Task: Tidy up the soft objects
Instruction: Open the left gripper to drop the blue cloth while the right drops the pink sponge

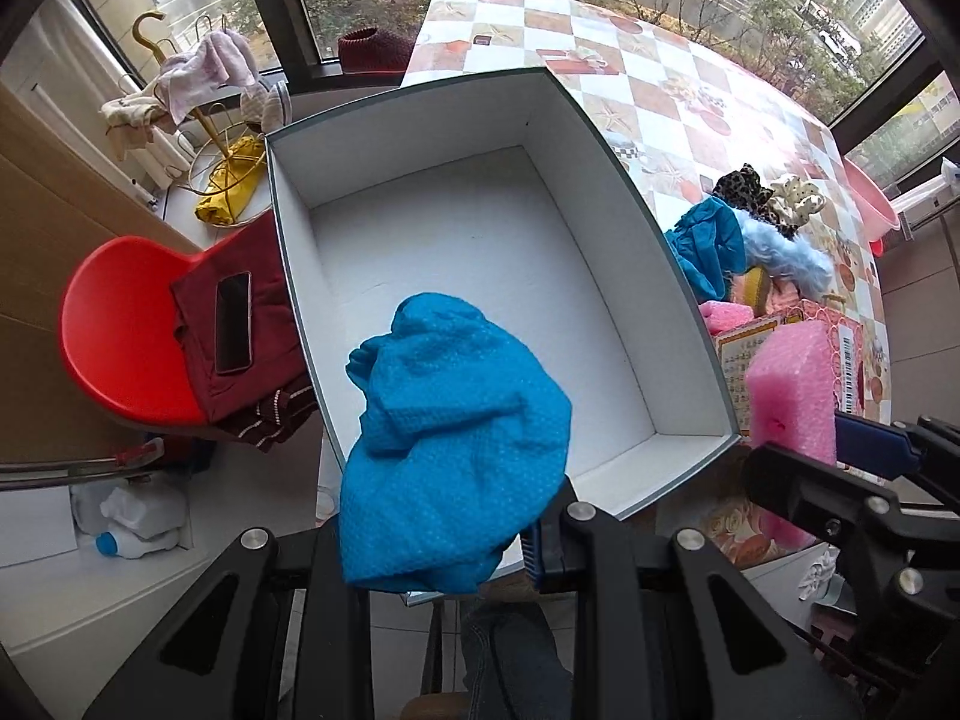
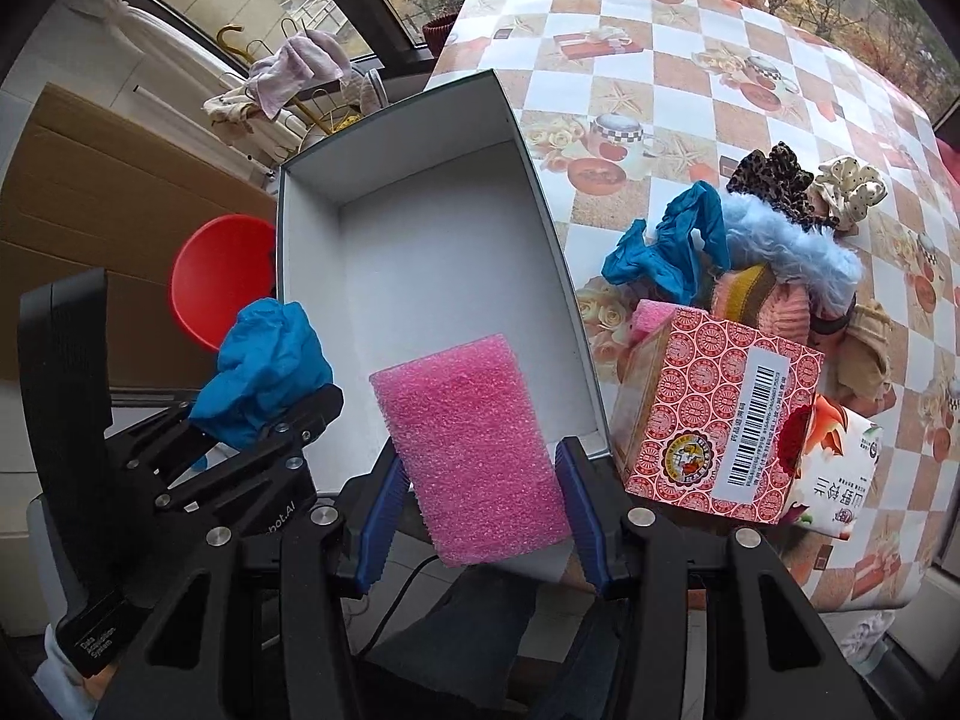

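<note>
A white open box (image 1: 594, 138) (image 2: 543, 192) lies on the checked table, nothing inside it. My left gripper (image 1: 438, 558) is shut on a crumpled blue cloth (image 1: 450, 438) that hangs over the box's near edge; the right wrist view shows that cloth (image 2: 264, 372) at the left. My right gripper (image 2: 480, 522) is shut on a pink foam block (image 2: 474, 450), held over the box's near end; the foam block (image 1: 792, 402) also shows at the right in the left wrist view. A pile of soft things (image 2: 774, 240) lies on the table right of the box.
A red patterned carton (image 2: 714, 414) and a tissue pack (image 2: 840, 480) stand by the box's right side. A red chair (image 1: 120, 336) with a dark red cloth and a phone (image 1: 233, 321) stands left of the table. A rack with towels (image 1: 198, 72) is by the window.
</note>
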{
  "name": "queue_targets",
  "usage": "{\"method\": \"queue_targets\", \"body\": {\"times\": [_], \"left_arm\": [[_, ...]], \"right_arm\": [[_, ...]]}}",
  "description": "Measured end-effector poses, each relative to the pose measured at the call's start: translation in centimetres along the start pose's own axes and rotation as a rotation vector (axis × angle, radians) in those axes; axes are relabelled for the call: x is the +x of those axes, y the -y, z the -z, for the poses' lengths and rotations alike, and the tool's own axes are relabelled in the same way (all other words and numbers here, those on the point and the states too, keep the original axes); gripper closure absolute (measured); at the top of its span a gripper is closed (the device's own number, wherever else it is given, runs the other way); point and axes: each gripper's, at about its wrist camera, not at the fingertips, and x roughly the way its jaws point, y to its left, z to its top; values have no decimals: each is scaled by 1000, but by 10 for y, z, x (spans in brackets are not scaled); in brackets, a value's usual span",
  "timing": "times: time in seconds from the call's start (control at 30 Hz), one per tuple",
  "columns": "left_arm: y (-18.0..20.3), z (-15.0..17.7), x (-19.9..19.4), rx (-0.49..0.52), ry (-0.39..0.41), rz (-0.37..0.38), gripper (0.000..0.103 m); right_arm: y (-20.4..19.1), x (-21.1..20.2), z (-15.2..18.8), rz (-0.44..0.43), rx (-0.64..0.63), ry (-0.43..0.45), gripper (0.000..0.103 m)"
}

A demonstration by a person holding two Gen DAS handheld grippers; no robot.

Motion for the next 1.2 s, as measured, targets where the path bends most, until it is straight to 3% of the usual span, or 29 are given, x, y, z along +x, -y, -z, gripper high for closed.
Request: {"method": "queue_targets", "body": {"times": [1.2], "left_arm": [[-8, -1, 9, -12, -21, -9, 75]], "right_arm": [[-1, 10, -2, -4, 7, -30, 52]]}}
